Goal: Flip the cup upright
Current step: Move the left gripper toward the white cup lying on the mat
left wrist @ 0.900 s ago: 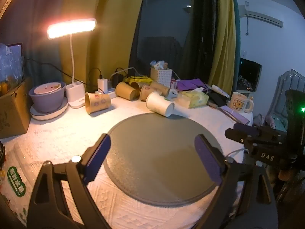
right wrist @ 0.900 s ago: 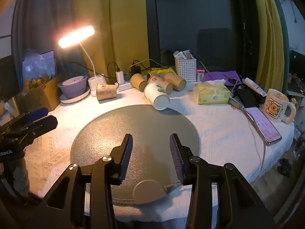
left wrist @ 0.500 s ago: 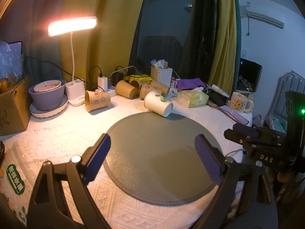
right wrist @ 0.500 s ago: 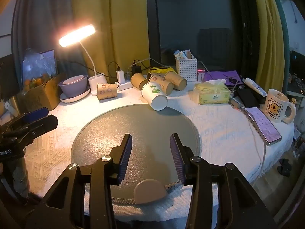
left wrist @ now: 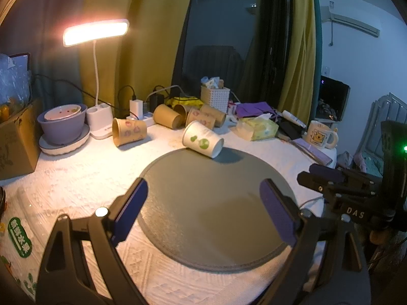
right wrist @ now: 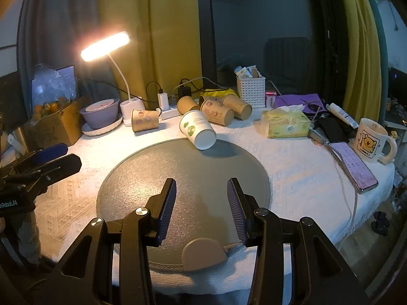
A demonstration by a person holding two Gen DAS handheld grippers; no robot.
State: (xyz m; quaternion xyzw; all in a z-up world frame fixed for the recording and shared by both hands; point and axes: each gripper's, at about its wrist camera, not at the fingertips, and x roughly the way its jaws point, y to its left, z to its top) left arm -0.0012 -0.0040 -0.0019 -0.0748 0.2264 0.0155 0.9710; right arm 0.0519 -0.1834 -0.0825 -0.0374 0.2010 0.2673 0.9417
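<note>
A white paper cup with green prints (left wrist: 202, 142) (right wrist: 197, 133) lies on its side at the far edge of the round grey mat (left wrist: 216, 216) (right wrist: 183, 172), base end pointing toward me and to the right. My left gripper (left wrist: 203, 209) is open and empty above the near part of the mat, well short of the cup. My right gripper (right wrist: 201, 203) is open and empty, also over the mat's near part. Each gripper shows at the edge of the other's view, left gripper (right wrist: 38, 162), right gripper (left wrist: 338, 180).
Several brown paper cups (right wrist: 218, 109) lie on their sides behind the mat, one apart at the left (left wrist: 128, 131). A lit desk lamp (left wrist: 95, 31), purple bowl (left wrist: 62, 125), cardboard box (right wrist: 54, 124), white basket (right wrist: 250, 89), tissue pack (right wrist: 287, 124), phone (right wrist: 352, 165) and bear mug (right wrist: 372, 139) ring the table.
The white cup has rolled so its green prints now face up and its base points more toward me. Both grippers have barely moved.
</note>
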